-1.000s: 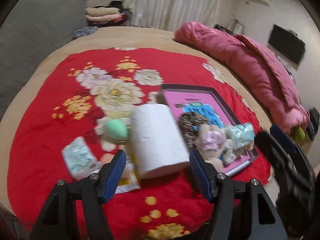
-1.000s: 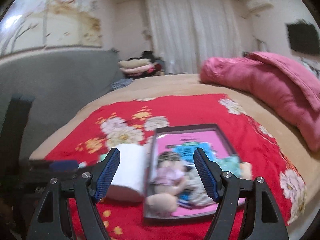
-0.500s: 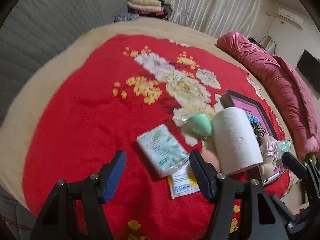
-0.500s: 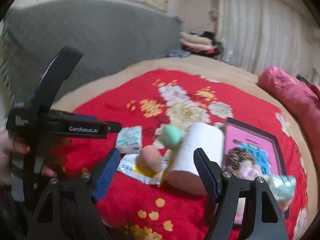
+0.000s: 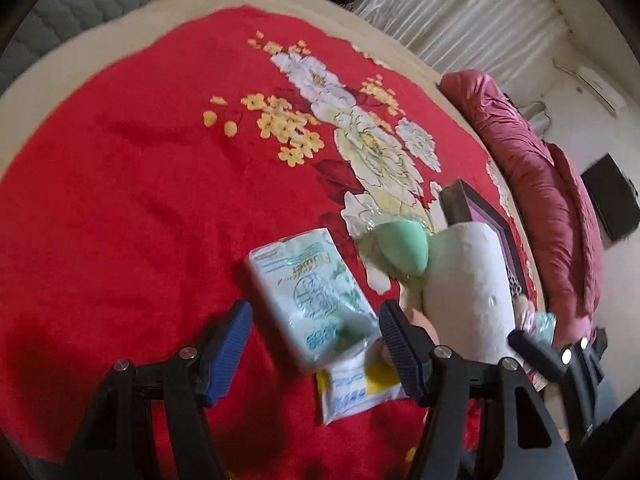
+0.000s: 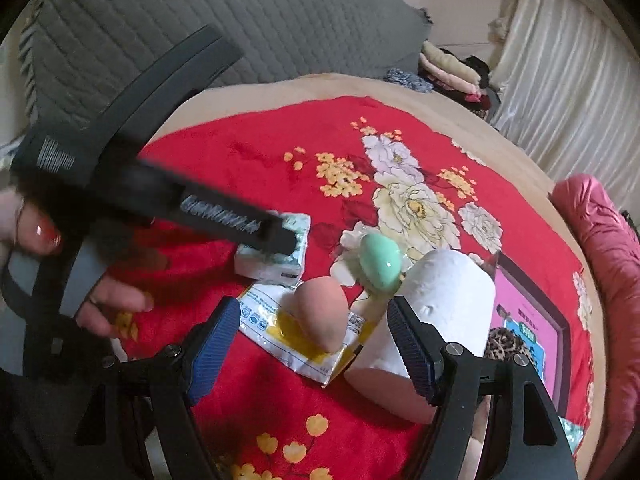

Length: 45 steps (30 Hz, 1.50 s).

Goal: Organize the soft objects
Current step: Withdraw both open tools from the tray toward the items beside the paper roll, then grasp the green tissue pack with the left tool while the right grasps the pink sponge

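A pale green tissue pack (image 5: 312,292) lies flat on the red flowered blanket (image 5: 140,200), just under and between the spread jaws of my open left gripper (image 5: 314,320); the pads do not press it. To its right are a green sponge (image 5: 404,248) and a white paper roll (image 5: 468,292). My open right gripper (image 6: 314,312) hovers over a peach sponge (image 6: 320,312) resting on a white-and-yellow packet (image 6: 276,328). The green sponge (image 6: 378,258), roll (image 6: 440,312) and tissue pack (image 6: 280,258) sit behind. One left gripper finger (image 6: 224,216) reaches over the tissue pack.
A dark-framed tray (image 6: 532,292) with a pink bottom holds soft toys at the right. A pink quilt (image 5: 540,184) lies along the bed's far side, a grey padded headboard (image 6: 200,8) at the left. A person's hand (image 6: 32,232) holds the left gripper.
Both grippers swung left and sank toward the bed. The left went from over the roll to over the tissue pack; the right went from over the tray to the peach sponge. Both jaws stayed wide.
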{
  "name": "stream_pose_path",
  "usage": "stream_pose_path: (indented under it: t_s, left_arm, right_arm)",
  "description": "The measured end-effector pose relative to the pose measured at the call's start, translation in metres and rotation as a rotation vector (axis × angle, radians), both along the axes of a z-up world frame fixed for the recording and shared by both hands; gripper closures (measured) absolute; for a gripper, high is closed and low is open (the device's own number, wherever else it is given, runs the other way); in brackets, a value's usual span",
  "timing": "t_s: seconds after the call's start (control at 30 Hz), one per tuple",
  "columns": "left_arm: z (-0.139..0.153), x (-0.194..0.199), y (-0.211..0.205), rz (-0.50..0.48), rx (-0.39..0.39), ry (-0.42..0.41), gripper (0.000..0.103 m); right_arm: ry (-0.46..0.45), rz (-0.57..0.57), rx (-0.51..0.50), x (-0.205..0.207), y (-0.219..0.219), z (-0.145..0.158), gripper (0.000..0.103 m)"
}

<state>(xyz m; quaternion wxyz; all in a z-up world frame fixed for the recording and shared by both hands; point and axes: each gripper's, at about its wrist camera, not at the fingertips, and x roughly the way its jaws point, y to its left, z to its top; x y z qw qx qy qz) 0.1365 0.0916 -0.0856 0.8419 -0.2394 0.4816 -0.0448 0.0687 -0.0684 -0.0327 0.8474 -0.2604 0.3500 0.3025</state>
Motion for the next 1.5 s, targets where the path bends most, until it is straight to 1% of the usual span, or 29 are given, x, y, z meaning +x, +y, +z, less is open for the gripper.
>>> stream_pose_path:
  t_s: [0.03,0.1,0.2,0.23,0.3,0.4,0.43,0.47,0.5,0.57,0.6,0.63,0.67,0.7,0.77,0.87,1.0,1.1,1.23,1.3,1.4,1.5]
  left_arm:
    - [-0.002,0.005,0.0,0.007,-0.021,0.016,0.037]
    - [-0.004,0.013,-0.002,0.011,-0.028,0.038,0.037]
    - [-0.007,0.024,-0.011,-0.001,-0.008,0.071,0.037]
    - [-0.009,0.028,-0.015,-0.007,0.014,0.087,0.037]
    - [-0.012,0.033,-0.017,-0.009,0.032,0.103,0.038]
    - [-0.017,0.038,-0.017,-0.006,0.03,0.124,0.038]
    - [-0.021,0.039,-0.015,-0.001,0.017,0.131,0.038]
    - [-0.023,0.039,-0.013,0.001,0.006,0.136,0.038]
    - [-0.025,0.04,-0.012,0.003,0.0,0.139,0.038]
    - [-0.027,0.04,-0.01,0.006,-0.005,0.143,0.038]
    - [-0.027,0.04,-0.01,0.007,-0.008,0.144,0.038]
    - [-0.028,0.041,-0.01,0.01,-0.008,0.145,0.038]
    - [-0.028,0.041,-0.009,0.012,-0.006,0.145,0.041]
    - [-0.028,0.041,-0.01,0.014,-0.004,0.143,0.042]
    - [-0.029,0.041,-0.01,0.018,0.003,0.141,0.05]
    - [-0.028,0.039,-0.007,0.027,0.003,0.132,0.055]
    - [-0.025,0.034,-0.001,0.049,-0.018,0.099,0.059]
    - [-0.018,0.03,0.001,0.062,-0.02,0.071,0.059]
    - [0.004,0.02,0.001,0.077,-0.016,0.009,0.059]
    - [0.018,0.017,-0.003,0.068,-0.003,-0.019,0.059]
    - [0.04,0.015,-0.016,0.033,0.016,-0.06,0.059]
    - [0.059,0.013,-0.038,-0.021,0.043,-0.091,0.059]
  right_arm:
    - [0.002,0.007,-0.015,0.002,0.003,-0.003,0.026]
    - [0.0,0.024,-0.039,0.005,0.008,-0.008,0.026]
    - [-0.008,0.024,-0.089,0.012,0.017,-0.016,0.026]
    - [-0.008,0.013,-0.102,0.016,0.019,-0.019,0.026]
    - [0.005,-0.002,-0.114,0.025,0.02,-0.024,0.026]
    - [0.039,-0.025,-0.146,0.037,0.021,-0.034,0.025]
    - [0.05,-0.03,-0.145,0.042,0.021,-0.037,0.026]
    - [0.061,-0.031,-0.143,0.043,0.022,-0.039,0.031]
    - [0.073,-0.033,-0.143,0.046,0.022,-0.041,0.035]
    - [0.082,-0.037,-0.151,0.048,0.024,-0.045,0.051]
    - [0.09,-0.035,-0.154,0.049,0.025,-0.049,0.054]
    - [0.091,-0.039,-0.159,0.049,0.026,-0.051,0.061]
    - [0.09,-0.043,-0.156,0.049,0.026,-0.052,0.062]
    - [0.083,-0.051,-0.146,0.049,0.025,-0.052,0.062]
    - [0.08,-0.061,-0.121,0.046,0.022,-0.049,0.062]
    - [0.077,-0.079,-0.068,0.042,0.014,-0.037,0.062]
    - [0.071,-0.11,0.039,0.034,-0.001,-0.012,0.062]
    - [0.041,-0.141,0.127,0.028,-0.017,0.011,0.062]
    - [-0.012,-0.179,0.195,0.02,-0.037,0.037,0.063]
    - [-0.016,-0.217,0.249,0.018,-0.053,0.049,0.063]
    - [-0.031,-0.271,0.293,0.017,-0.075,0.062,0.063]
    - [-0.053,-0.347,0.331,0.016,-0.105,0.074,0.063]
